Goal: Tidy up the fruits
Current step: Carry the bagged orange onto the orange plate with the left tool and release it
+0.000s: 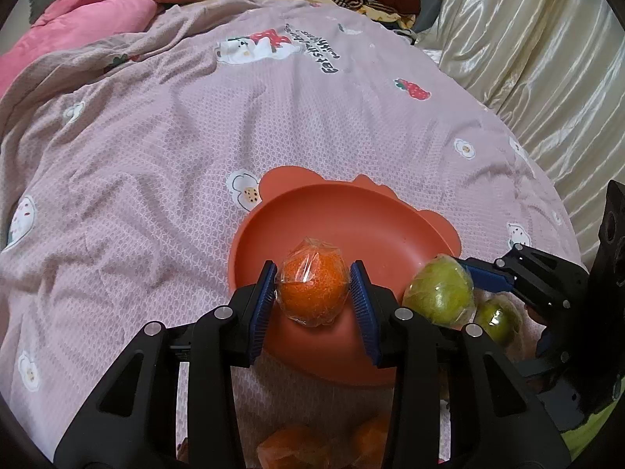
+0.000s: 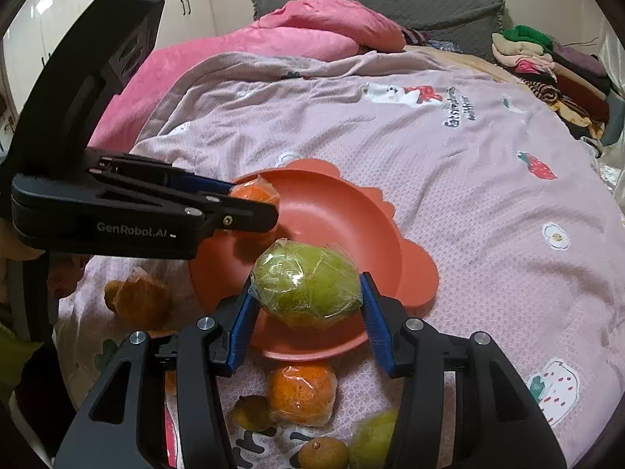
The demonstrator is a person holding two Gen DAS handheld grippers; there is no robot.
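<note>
Carrying 2 wrapped fruits to the orange bowl point(image 1: 351, 215) on the bed point(image 1: 156, 156), the left claw point(image 1: 314, 293) gripped an orange point(image 1: 312, 293) above the bowl's near side while the right claw point(image 2: 306, 293) clamped a green fruit point(image 2: 306, 289) over its rim. Next, each likely needed lowering and releasing inside. Only the right wrist view showed more loose fruit point(image 2: 302, 394) waiting on the bed below.

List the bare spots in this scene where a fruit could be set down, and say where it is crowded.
Free: the inside of the red bowl, and the blanket stretching from the bowl toward the pink pillows. Crowded: the near strip below the bowl, where an orange and other loose fruit lie.
</note>
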